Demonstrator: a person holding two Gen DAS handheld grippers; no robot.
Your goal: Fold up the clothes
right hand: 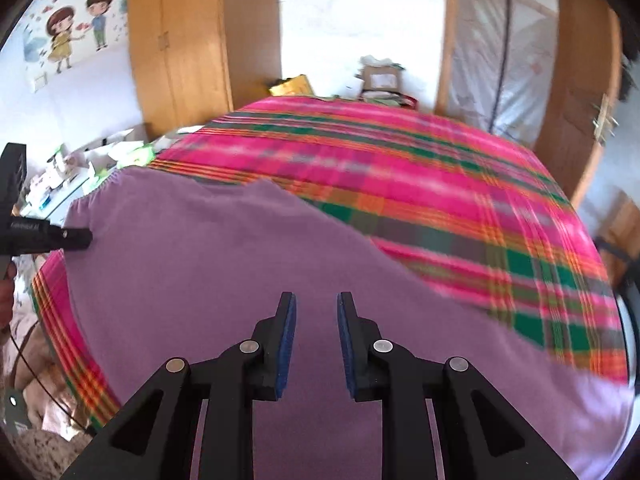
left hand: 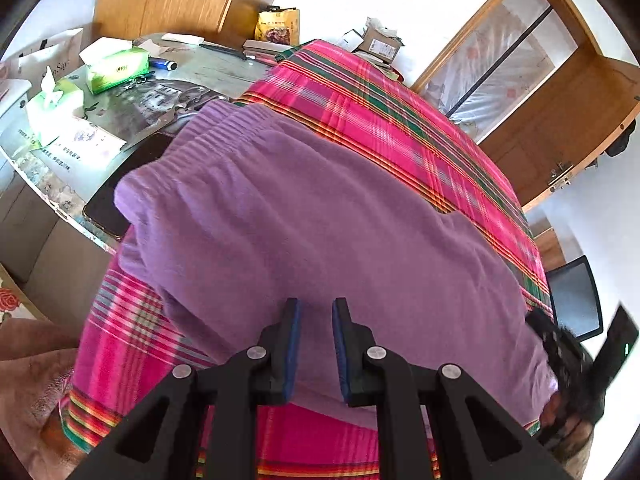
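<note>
Left tongs (left hand: 316,312): parted, empty, over the purple garment (left hand: 320,216).
Right tongs (right hand: 316,308): parted, empty, above it too.
Plaid sheet (right hand: 420,184): beyond both.

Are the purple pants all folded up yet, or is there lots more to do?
Partly done, it seems. The purple knit pants lie smooth on the pink plaid bedsheet, apparently doubled over lengthwise. Nothing is in hand: the left gripper and right gripper both have open jaws above the cloth. Folding them shorter probably remains.
</note>
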